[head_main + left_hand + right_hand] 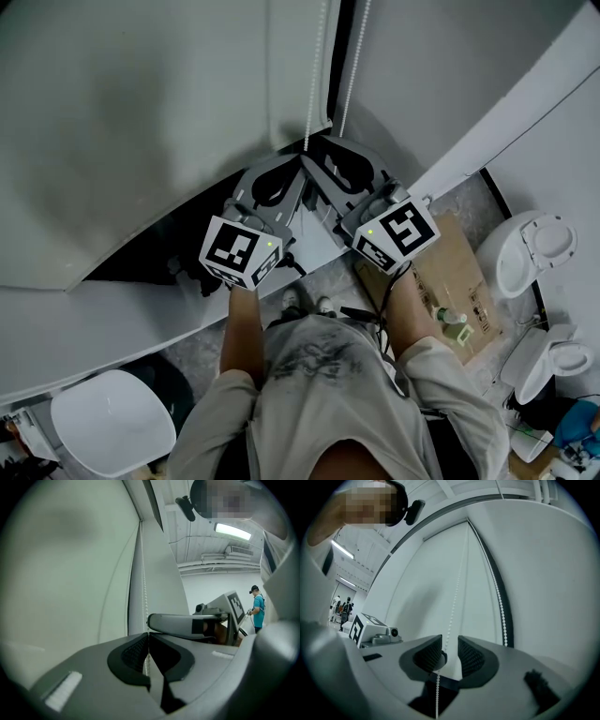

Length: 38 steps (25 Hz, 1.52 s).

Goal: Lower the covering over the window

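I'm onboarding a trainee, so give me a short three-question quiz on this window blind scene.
1. True or false: the left gripper is shut on the white beaded pull chain.
2. The right gripper's jaws stand: A) apart around the chain, B) clamped on it, C) clear of it.
3. How many chain strands hang in the head view?
Key: 1 true; 2 A; 3 two.

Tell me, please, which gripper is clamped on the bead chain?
The left gripper: its jaws are pinched shut on the bead chain. The right gripper has its jaws apart around a strand.
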Each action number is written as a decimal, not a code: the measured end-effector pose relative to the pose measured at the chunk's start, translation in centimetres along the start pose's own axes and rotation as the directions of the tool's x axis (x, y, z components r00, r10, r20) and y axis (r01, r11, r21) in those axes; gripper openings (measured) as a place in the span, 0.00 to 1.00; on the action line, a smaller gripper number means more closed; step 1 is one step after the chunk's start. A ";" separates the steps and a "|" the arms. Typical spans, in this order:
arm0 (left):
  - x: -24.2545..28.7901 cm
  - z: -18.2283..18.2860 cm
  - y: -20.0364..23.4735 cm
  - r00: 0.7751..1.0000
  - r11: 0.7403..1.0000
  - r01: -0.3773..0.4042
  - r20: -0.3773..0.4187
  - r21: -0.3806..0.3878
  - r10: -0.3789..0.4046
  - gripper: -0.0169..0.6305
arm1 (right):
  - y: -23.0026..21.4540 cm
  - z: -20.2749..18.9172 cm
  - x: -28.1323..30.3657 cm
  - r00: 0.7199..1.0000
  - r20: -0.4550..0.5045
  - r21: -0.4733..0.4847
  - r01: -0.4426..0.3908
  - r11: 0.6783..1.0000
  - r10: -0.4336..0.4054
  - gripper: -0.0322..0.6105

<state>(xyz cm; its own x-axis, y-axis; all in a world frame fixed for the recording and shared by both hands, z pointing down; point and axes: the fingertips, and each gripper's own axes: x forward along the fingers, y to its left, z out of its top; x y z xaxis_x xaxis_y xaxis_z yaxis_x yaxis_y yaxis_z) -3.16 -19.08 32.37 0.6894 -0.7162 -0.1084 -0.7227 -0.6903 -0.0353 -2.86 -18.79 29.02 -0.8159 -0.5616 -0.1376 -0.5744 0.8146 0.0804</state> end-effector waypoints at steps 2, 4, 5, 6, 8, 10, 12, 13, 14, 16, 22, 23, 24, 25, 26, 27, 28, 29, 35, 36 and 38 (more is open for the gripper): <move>-0.1 0.0 -0.2 1.000 1.000 -0.005 0.003 0.005 0.005 0.05 | 0.0 0.0 0.0 1.000 0.006 0.007 -0.003 1.000 0.003 0.23; -0.1 0.1 -0.2 1.000 1.000 -0.010 0.008 0.014 0.010 0.06 | -0.1 0.1 0.0 1.000 0.014 0.012 -0.003 1.000 0.003 0.23; -0.1 0.2 -0.2 1.000 1.000 -0.013 0.011 0.019 0.012 0.06 | -0.1 0.1 0.0 1.000 0.017 0.013 -0.002 1.000 0.002 0.23; -0.1 0.3 -0.1 1.000 1.000 -0.015 0.013 0.023 0.015 0.06 | -0.2 0.2 0.1 1.000 0.021 0.014 -0.001 1.000 0.001 0.23; -0.1 0.5 0.0 1.000 0.999 -0.020 0.017 0.030 0.019 0.06 | -0.4 0.4 0.0 1.000 0.027 0.016 0.002 1.000 -0.002 0.23; -0.2 0.6 0.0 1.000 0.999 -0.021 0.020 0.033 0.020 0.06 | -0.4 0.4 -0.1 0.999 0.032 0.019 0.005 1.000 -0.005 0.23; -0.2 0.6 0.0 1.000 0.999 -0.022 0.021 0.034 0.021 0.07 | -0.6 0.4 -0.2 0.999 0.032 0.019 0.008 1.000 -0.009 0.23; -0.2 0.5 0.0 1.000 0.999 -0.022 0.021 0.033 0.021 0.07 | -0.7 0.3 -0.4 0.999 0.031 0.018 0.011 1.000 -0.012 0.23; -0.1 0.5 0.0 1.000 0.999 -0.021 0.022 0.031 0.021 0.07 | -0.9 0.2 -0.5 0.999 0.028 0.017 0.014 1.000 -0.015 0.23; -0.2 0.6 0.0 1.000 0.999 -0.020 0.024 0.028 0.019 0.09 | -1.1 0.1 -0.8 1.000 0.023 0.017 0.020 1.000 -0.020 0.23; -0.5 1.2 -0.3 0.999 0.999 -0.022 0.028 0.028 0.021 0.12 | -1.1 -0.4 -1.5 1.000 0.006 0.020 0.018 1.000 -0.018 0.23; -0.6 1.2 -0.4 0.999 0.999 -0.022 0.029 0.028 0.021 0.12 | -1.0 -0.5 -1.6 1.000 0.003 0.019 0.017 1.000 -0.017 0.23; -0.7 1.2 -0.5 0.999 0.999 -0.024 0.029 0.029 0.024 0.12 | -0.9 -0.7 -1.7 1.000 0.000 0.019 0.015 1.000 -0.015 0.23; -0.8 1.1 -0.4 0.999 0.999 -0.027 0.029 0.028 0.027 0.12 | -0.9 -0.8 -1.8 1.000 -0.004 0.019 0.013 1.000 -0.013 0.23; -1.0 1.0 -0.4 0.999 0.999 -0.030 0.029 0.027 0.030 0.12 | -0.9 -1.0 -1.9 1.000 -0.008 0.019 0.010 1.000 -0.010 0.23; -1.2 1.0 -0.3 0.999 0.999 -0.035 0.029 0.024 0.034 0.12 | -0.8 -1.2 -1.9 1.000 -0.014 0.019 0.007 1.000 -0.007 0.23; -1.5 1.0 -0.1 0.999 0.999 -0.043 0.029 0.020 0.043 0.10 | -0.7 -1.4 -2.0 1.000 -0.019 0.017 0.005 1.000 -0.004 0.23; -1.8 1.0 0.0 0.998 0.998 -0.053 0.029 0.014 0.053 0.09 | -0.6 -1.6 -2.2 1.000 -0.024 0.016 0.003 1.000 -0.002 0.22; -3.9 0.5 0.0 0.995 0.996 -0.093 0.023 0.001 0.093 0.04 | 0.4 -2.5 -3.2 0.999 -0.040 0.029 -0.021 0.999 0.022 0.13; -4.2 0.4 0.0 0.995 0.995 -0.099 0.021 -0.002 0.099 0.04 | 0.7 -2.7 -3.3 0.999 -0.044 0.033 -0.029 0.999 0.030 0.12; -5.1 0.1 0.0 0.993 0.993 -0.118 0.015 -0.007 0.118 0.04 | 1.2 -3.1 -3.5 0.998 -0.053 0.043 -0.042 0.998 0.044 0.09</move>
<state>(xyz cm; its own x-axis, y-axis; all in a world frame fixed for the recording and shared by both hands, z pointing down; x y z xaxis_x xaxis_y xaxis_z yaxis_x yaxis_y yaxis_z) -6.67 -15.45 32.83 0.5984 -0.7911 -0.1269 -0.7986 -0.6016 -0.0150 -0.95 -16.29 32.64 -0.8427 -0.5321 -0.0817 -0.5364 0.8429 0.0431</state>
